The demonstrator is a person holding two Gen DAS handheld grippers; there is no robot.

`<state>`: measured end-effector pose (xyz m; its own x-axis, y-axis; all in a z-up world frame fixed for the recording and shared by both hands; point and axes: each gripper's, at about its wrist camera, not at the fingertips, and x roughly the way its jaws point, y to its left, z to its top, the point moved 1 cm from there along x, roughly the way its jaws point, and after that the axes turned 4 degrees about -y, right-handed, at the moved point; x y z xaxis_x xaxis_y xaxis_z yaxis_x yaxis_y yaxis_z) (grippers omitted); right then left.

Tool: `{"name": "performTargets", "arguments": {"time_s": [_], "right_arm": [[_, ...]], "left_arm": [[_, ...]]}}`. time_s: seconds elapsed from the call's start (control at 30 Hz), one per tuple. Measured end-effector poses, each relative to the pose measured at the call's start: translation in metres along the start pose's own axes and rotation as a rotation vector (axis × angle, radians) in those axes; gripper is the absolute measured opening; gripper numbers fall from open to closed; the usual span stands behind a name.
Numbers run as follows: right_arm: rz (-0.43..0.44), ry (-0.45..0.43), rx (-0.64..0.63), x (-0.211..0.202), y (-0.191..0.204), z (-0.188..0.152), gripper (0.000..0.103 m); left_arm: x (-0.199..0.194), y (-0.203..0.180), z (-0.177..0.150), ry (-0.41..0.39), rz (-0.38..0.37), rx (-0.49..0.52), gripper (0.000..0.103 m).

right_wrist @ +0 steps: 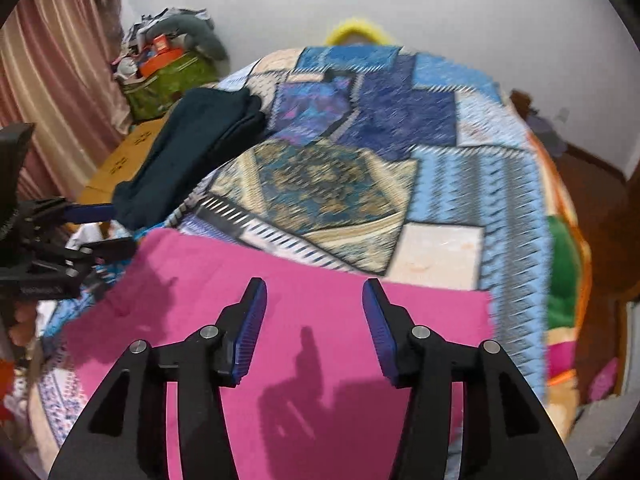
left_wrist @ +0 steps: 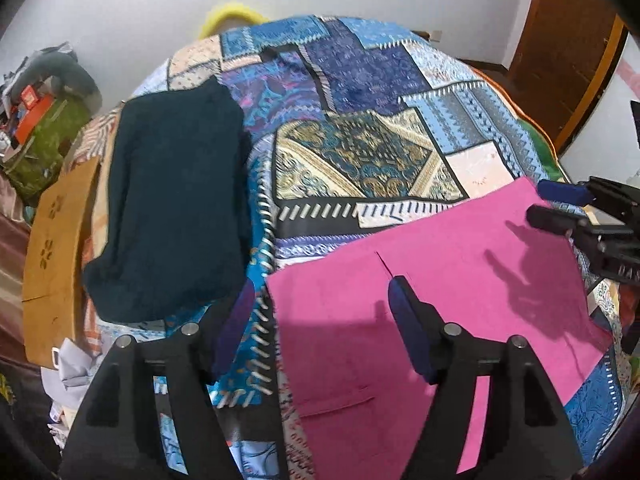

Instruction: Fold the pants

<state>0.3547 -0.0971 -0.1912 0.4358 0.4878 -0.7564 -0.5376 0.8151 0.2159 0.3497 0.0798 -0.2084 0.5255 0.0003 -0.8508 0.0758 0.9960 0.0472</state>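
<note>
Pink pants (left_wrist: 440, 292) lie flat and smooth on the patchwork bedspread (left_wrist: 360, 152).

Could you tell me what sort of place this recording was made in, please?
Most likely a home bedroom: the pink pants lie on a bed under a patchwork quilt, a curtain hangs at the side, and a wooden door stands in the corner.

Right tongs (right_wrist: 314, 300) spread above pink pants (right_wrist: 320, 320), patchwork bedspread (right_wrist: 440, 140)
</note>
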Motion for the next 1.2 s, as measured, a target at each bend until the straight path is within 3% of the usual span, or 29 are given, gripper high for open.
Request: {"name": "performTargets", "arguments": {"time_s": [0.1, 0.4, 0.53, 0.73, 0.87, 1.2], "right_arm": [[0.040, 0.044, 0.023, 0.016, 0.008, -0.004, 0.055], [0.086, 0.256, 0.065, 0.075, 0.015, -0.027, 0.060], [0.067, 0.248, -0.041, 0.068, 0.029, -0.038, 0.070], [0.054, 0.243, -0.061, 0.043, 0.035, -0.056, 0.070], [0.026, 0.245, -0.083, 0.021, 0.036, -0.074, 0.070], [0.001, 0.194, 0.026, -0.023, 0.022, -0.111, 0.073]], "left_arm": [[0.016, -0.002, -0.002, 0.042, -0.021, -0.011, 0.069], [0.059, 0.003, -0.014, 0.171, -0.044, -0.027, 0.070], [0.054, 0.000, -0.024, 0.155, -0.047, -0.001, 0.076], [0.036, -0.011, -0.045, 0.140, -0.026, 0.073, 0.079], [0.021, -0.011, -0.057, 0.132, -0.028, 0.064, 0.079], [-0.020, -0.022, -0.094, 0.074, 0.013, 0.076, 0.081]]}}
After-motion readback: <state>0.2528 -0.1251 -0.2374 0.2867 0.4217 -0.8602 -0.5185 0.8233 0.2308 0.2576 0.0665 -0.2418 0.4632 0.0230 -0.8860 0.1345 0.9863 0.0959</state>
